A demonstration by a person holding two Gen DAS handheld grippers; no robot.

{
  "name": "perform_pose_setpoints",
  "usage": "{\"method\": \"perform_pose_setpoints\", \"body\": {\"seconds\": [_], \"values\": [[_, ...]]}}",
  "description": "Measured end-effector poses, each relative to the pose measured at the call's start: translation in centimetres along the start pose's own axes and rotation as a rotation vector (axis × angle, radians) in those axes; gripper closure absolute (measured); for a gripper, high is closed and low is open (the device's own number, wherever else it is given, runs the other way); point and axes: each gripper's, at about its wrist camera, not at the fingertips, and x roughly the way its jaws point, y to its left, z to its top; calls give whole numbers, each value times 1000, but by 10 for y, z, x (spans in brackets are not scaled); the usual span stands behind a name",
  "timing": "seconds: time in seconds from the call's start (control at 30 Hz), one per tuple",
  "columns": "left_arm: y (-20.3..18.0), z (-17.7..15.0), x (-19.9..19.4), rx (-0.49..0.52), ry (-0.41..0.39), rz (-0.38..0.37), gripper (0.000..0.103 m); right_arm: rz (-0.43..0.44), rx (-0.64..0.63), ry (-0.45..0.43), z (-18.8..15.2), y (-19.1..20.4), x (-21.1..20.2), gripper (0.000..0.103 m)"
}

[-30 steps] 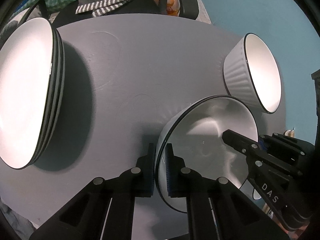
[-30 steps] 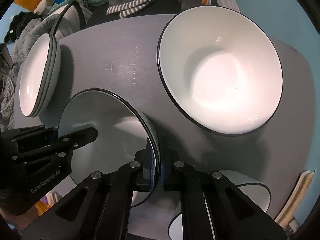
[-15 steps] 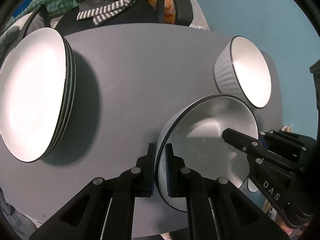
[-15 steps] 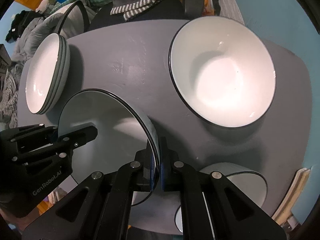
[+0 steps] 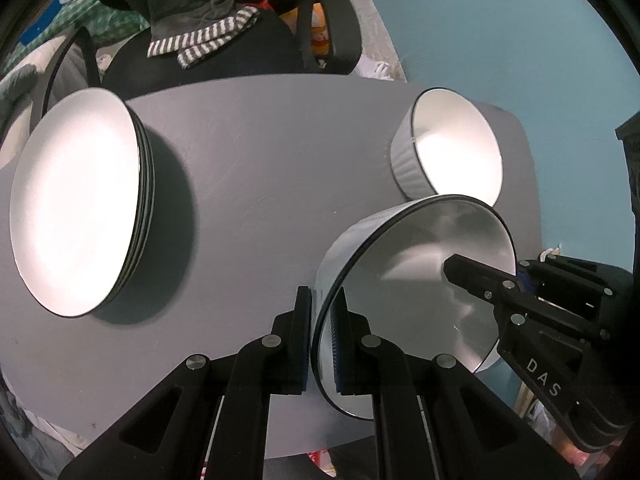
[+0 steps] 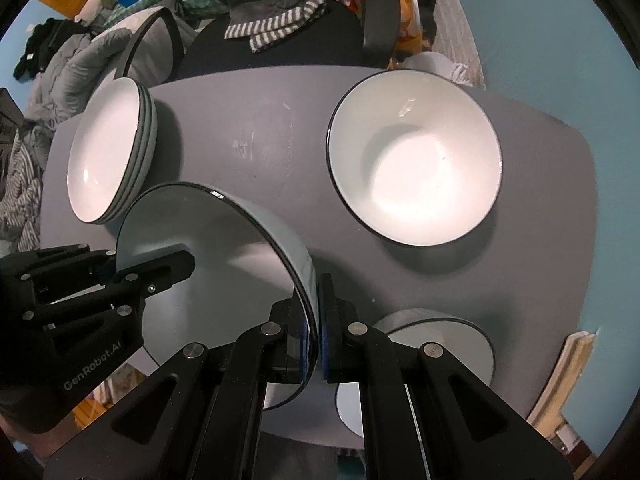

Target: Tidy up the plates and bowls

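We have the left gripper (image 5: 324, 336) and right gripper (image 6: 316, 332) both clamped on opposite rims of a black-rimmed white ceramic bowl (image 5: 420, 292), above the round grey table (image 5: 260, 168).

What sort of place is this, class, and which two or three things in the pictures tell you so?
Probably a lived-in room at home, not a lab. A grey table holds a stack of plates and bowls, an office chair draped with a striped cloth stands behind it, and piled clothes lie beyond.
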Motion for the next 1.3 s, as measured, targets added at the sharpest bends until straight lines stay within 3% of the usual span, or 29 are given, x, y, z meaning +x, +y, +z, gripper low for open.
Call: {"method": "perform_pose_setpoints", "body": {"seconds": [0.57, 1.3], "values": [[-33, 24, -27, 67, -36, 13, 95, -13, 27, -51, 10, -22, -39, 98], [-65, 70, -10, 74, -45, 27, 95, -23, 74, -67, 40, -72, -43, 98]]}}
